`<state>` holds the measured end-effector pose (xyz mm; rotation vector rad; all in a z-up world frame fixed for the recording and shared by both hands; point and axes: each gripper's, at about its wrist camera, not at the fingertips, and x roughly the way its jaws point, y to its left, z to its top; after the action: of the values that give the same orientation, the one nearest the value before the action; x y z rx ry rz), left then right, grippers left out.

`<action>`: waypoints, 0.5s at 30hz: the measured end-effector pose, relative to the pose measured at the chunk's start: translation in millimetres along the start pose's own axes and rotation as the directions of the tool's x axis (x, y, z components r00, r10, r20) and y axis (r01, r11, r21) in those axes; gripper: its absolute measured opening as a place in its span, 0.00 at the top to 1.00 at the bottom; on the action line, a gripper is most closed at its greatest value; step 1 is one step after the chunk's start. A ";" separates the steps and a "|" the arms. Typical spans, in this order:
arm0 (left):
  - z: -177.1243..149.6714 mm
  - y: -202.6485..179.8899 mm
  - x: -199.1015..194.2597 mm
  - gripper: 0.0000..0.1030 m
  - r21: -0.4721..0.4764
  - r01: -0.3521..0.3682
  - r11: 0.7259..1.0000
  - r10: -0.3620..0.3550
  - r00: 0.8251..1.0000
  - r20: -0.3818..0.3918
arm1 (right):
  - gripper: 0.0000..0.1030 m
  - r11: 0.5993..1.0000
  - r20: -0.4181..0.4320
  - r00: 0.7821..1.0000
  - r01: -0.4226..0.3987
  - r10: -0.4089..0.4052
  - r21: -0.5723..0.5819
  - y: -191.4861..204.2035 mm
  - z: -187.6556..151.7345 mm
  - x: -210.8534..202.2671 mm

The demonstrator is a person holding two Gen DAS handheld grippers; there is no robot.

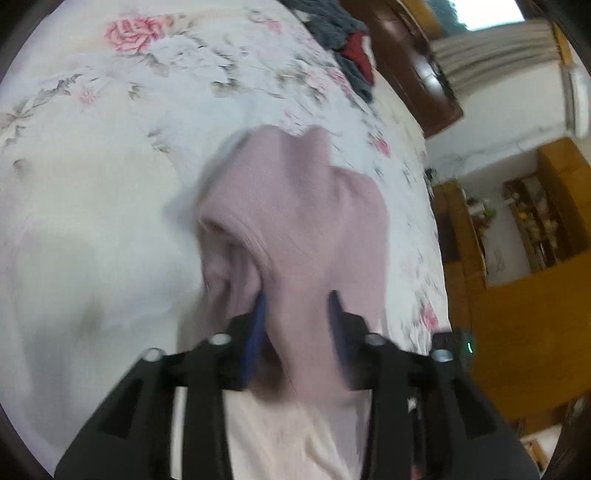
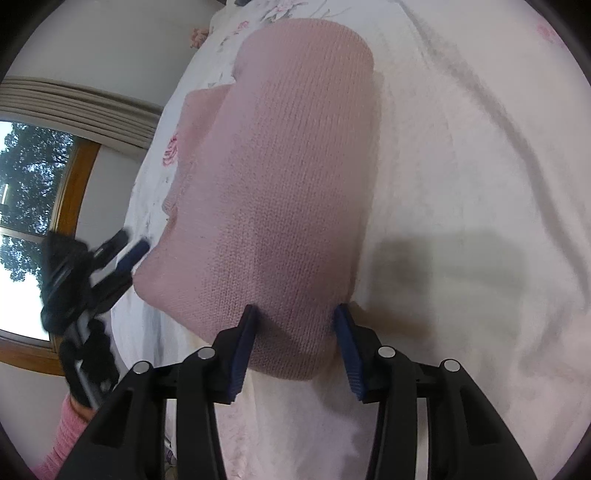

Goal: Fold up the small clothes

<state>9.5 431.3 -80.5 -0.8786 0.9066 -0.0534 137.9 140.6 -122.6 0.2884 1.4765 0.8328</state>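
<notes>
Here, a pink sweater (image 2: 280, 192) lies on a flowered bedsheet (image 1: 110, 166) — the left gripper (image 1: 297, 299) and the right gripper (image 2: 295, 312) each stand partly open, 2 blue fingers astride its edge, grip unclear.

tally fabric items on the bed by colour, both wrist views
Pink knit garment: 1, between the fingers of both the left gripper and right gripper
Grey garment: 1
Red garment: 1
Floral bedsheet: 1
Total: 4

Motion blur smears the pink garment (image 1: 295, 206) in the left wrist view.
</notes>
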 end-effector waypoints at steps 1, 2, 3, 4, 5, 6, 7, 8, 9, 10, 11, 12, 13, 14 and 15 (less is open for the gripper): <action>-5.5 -3.3 0.0 0.56 0.009 -0.006 1.000 0.006 1.000 -0.014 | 0.57 1.000 0.000 1.000 0.000 0.000 0.001 0.1 -0.9 -0.9; -9.9 -4.0 1.0 0.56 0.007 0.000 1.000 0.000 1.000 -0.031 | 0.56 1.000 0.001 1.000 0.000 0.000 0.001 0.2 -1.6 -2.0; -13.8 -3.7 2.9 0.56 -0.008 0.022 1.000 -0.023 0.999 -0.047 | 0.56 1.000 0.000 1.000 0.001 -0.001 0.001 0.9 -2.7 -3.5; -16.3 -2.5 5.3 0.57 -0.017 0.040 0.999 -0.041 0.998 -0.056 | 0.56 1.000 -0.002 1.000 0.003 -0.003 -0.001 0.3 -3.3 -4.8; -17.1 -2.9 8.1 0.60 -0.018 0.041 0.999 -0.042 0.997 -0.061 | 0.56 1.000 -0.004 1.000 0.006 -0.006 -0.003 0.9 -3.6 -5.5; -16.8 -3.4 12.0 0.65 -0.010 0.013 1.000 -0.013 0.998 -0.067 | 0.56 1.000 -0.005 1.000 0.009 -0.009 -0.005 -0.2 -4.8 -6.3; -17.3 -3.1 14.5 0.84 -0.007 -0.002 1.000 0.001 0.997 -0.073 | 0.56 1.000 -0.005 1.000 0.011 -0.011 -0.006 0.3 -4.6 -6.4; -17.2 -0.4 16.6 0.93 -0.017 -0.004 1.000 0.002 0.997 -0.082 | 0.56 1.000 -0.006 1.000 0.012 -0.012 -0.005 1.0 -3.3 -6.1; -16.7 1.3 17.0 0.93 -0.033 0.000 0.999 -0.003 0.997 -0.079 | 0.56 1.000 -0.005 1.000 0.011 -0.011 -0.006 4.2 -2.1 -6.0; -16.9 3.2 14.3 0.94 -0.043 -0.001 0.999 -0.002 0.998 -0.068 | 0.56 1.000 -0.004 1.000 0.009 -0.009 -0.010 4.8 -2.3 -7.9; -16.9 4.9 10.4 0.94 -0.041 -0.013 0.999 0.011 0.998 -0.054 | 0.56 1.000 -0.003 1.000 0.007 -0.007 -0.012 12.7 -0.9 -3.4; -16.9 7.7 5.1 0.94 -0.031 -0.035 0.999 0.034 0.999 -0.040 | 0.56 1.000 -0.003 1.000 0.000 0.000 -0.017 14.6 -1.2 -4.2; -17.0 10.8 0.7 0.95 -0.027 -0.044 0.999 0.043 0.999 -0.030 | 0.56 1.000 -0.003 1.000 -0.010 0.010 -0.019 16.3 -1.7 -4.4; -17.4 15.5 -3.2 0.95 -0.029 -0.041 0.999 0.041 0.999 -0.022 | 0.56 1.000 -0.003 1.000 -0.021 0.021 -0.021 15.0 -3.2 -7.0; -18.1 23.2 -5.0 0.95 -0.038 -0.039 0.999 0.038 0.999 -0.022 | 0.57 0.999 -0.005 0.999 -0.033 0.033 -0.023 15.2 -4.5 -8.0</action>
<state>-13.6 437.0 -98.6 -0.8972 0.9472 -0.0122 129.9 144.7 -107.3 0.2942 1.4687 0.8774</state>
